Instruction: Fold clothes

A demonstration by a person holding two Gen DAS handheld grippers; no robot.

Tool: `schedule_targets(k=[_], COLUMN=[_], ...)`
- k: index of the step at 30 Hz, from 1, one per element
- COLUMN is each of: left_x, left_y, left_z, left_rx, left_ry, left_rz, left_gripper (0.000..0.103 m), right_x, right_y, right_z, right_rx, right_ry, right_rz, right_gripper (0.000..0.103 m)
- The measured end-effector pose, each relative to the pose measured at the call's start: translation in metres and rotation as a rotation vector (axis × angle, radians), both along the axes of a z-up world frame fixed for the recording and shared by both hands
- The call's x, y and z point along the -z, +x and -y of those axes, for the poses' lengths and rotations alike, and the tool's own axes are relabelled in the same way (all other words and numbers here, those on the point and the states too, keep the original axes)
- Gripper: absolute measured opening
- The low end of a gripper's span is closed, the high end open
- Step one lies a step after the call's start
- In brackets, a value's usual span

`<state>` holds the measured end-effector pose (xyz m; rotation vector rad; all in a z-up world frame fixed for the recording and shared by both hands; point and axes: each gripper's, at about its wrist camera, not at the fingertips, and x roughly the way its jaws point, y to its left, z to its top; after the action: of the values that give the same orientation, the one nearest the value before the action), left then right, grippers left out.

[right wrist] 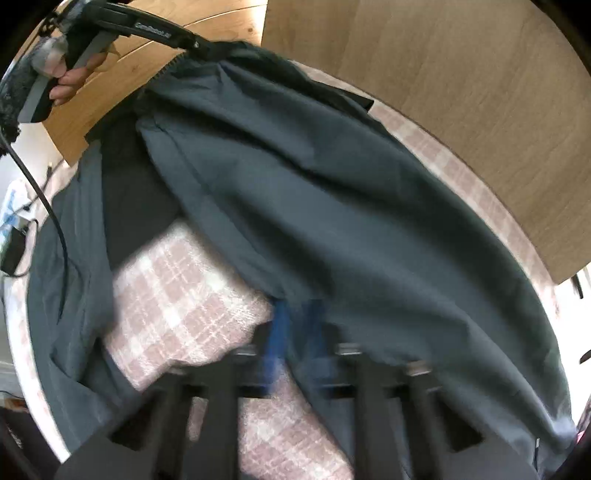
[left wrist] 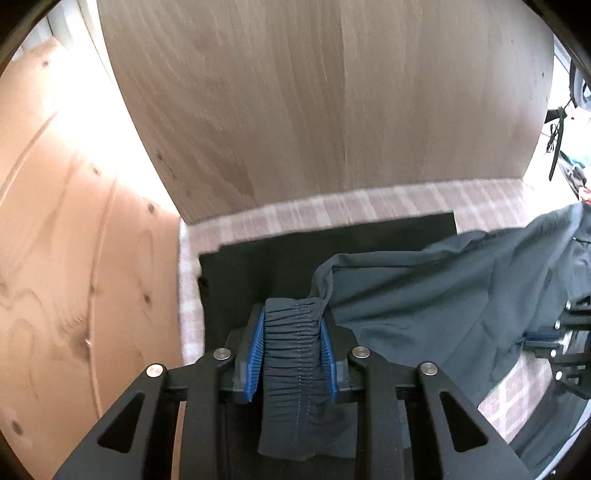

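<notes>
A dark grey garment (left wrist: 424,295) hangs stretched between my two grippers above the bed. My left gripper (left wrist: 291,314) is shut on its gathered elastic waistband (left wrist: 291,347), which sits between the blue pads (left wrist: 258,343). In the right wrist view the same garment (right wrist: 314,206) spreads across the frame. My right gripper (right wrist: 295,317) is shut on a fold of the cloth, its blue pads (right wrist: 277,332) blurred. The left gripper (right wrist: 162,31) shows at the upper left of that view, holding the far end.
A pink and white checked bed cover (right wrist: 177,291) lies under the garment. A black mat (left wrist: 332,240) lies on it. A wooden headboard (left wrist: 295,110) stands behind, and a wooden side panel (left wrist: 74,240) is at the left. Cables and clutter (right wrist: 14,229) lie at the bed's edge.
</notes>
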<state>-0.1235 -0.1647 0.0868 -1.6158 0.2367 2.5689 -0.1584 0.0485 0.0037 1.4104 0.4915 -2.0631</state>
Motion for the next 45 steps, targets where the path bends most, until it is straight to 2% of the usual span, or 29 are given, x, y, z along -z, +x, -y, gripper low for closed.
schedule_targets(k=[2, 5, 7, 9, 10, 11, 14, 16, 18, 21, 23, 25, 29, 31, 32, 35, 39, 42, 45], left_x=[-0.004, 0.0, 0.009, 0.01, 0.008, 0.001, -0.02, -0.037, -0.054, -0.068, -0.065, -0.052, -0.018, -0.002, 0.009, 0.031, 0.049, 0.05, 0.049], left_y=[-0.009, -0.018, -0.021, -0.018, -0.014, -0.007, 0.015, 0.034, 0.056, 0.104, 0.141, 0.178, 0.24, 0.257, 0.265, 0.266, 0.253, 0.246, 0.242], left_z=[0.002, 0.004, 0.006, 0.007, 0.007, 0.007, 0.013, 0.021, 0.029, 0.04, 0.045, 0.048, 0.054, 0.061, 0.064, 0.064, 0.057, 0.049, 0.039], left_rx=[-0.012, -0.037, -0.056, -0.071, -0.075, -0.073, -0.083, -0.105, -0.134, -0.2, -0.25, -0.297, -0.419, -0.484, -0.517, -0.573, -0.589, -0.582, -0.57], left_ry=[-0.015, -0.079, -0.102, -0.11, -0.112, -0.116, -0.143, -0.156, -0.162, -0.134, -0.095, -0.022, 0.101, 0.173, 0.238, 0.29, 0.286, 0.252, 0.201], left_rz=[-0.02, -0.023, 0.022, 0.038, 0.032, 0.017, -0.019, -0.046, -0.073, -0.092, -0.08, -0.041, 0.046, 0.077, 0.098, 0.137, 0.147, 0.132, 0.127], left_gripper=[0.025, 0.028, 0.03, 0.032, 0.032, 0.032, 0.033, 0.035, 0.037, 0.041, 0.044, 0.044, 0.044, 0.044, 0.044, 0.044, 0.044, 0.047, 0.043], right_x=[-0.003, -0.015, -0.019, -0.021, -0.028, -0.035, -0.071, -0.096, -0.114, -0.132, -0.142, -0.145, -0.147, -0.145, -0.144, -0.124, -0.095, -0.08, -0.071], right_y=[0.0, 0.015, 0.026, 0.029, 0.028, 0.027, 0.031, 0.042, 0.062, 0.096, 0.128, 0.166, 0.225, 0.253, 0.267, 0.288, 0.298, 0.31, 0.322], right_z=[-0.006, -0.014, -0.016, -0.02, -0.032, -0.043, -0.1, -0.141, -0.187, -0.262, -0.301, -0.346, -0.416, -0.443, -0.457, -0.48, -0.49, -0.495, -0.5], right_rx=[0.001, -0.065, -0.111, -0.089, -0.048, -0.008, 0.113, 0.21, 0.311, 0.484, 0.606, 0.728, 0.932, 1.022, 1.066, 1.154, 1.218, 1.25, 1.277], right_ry=[-0.022, -0.095, -0.085, -0.01, -0.035, -0.06, -0.244, -0.352, -0.42, -0.463, -0.483, -0.508, -0.549, -0.535, -0.528, -0.536, -0.501, -0.511, -0.516], right_rz=[0.026, 0.079, 0.071, 0.022, 0.024, 0.026, 0.049, 0.033, 0.011, -0.035, -0.069, -0.093, -0.136, -0.15, -0.157, -0.131, -0.084, -0.059, -0.053], right_gripper=[0.004, 0.004, 0.005, 0.013, 0.02, 0.023, 0.023, 0.023, 0.023, 0.025, 0.025, 0.025, 0.025, 0.028, 0.03, 0.03, 0.03, 0.03, 0.037])
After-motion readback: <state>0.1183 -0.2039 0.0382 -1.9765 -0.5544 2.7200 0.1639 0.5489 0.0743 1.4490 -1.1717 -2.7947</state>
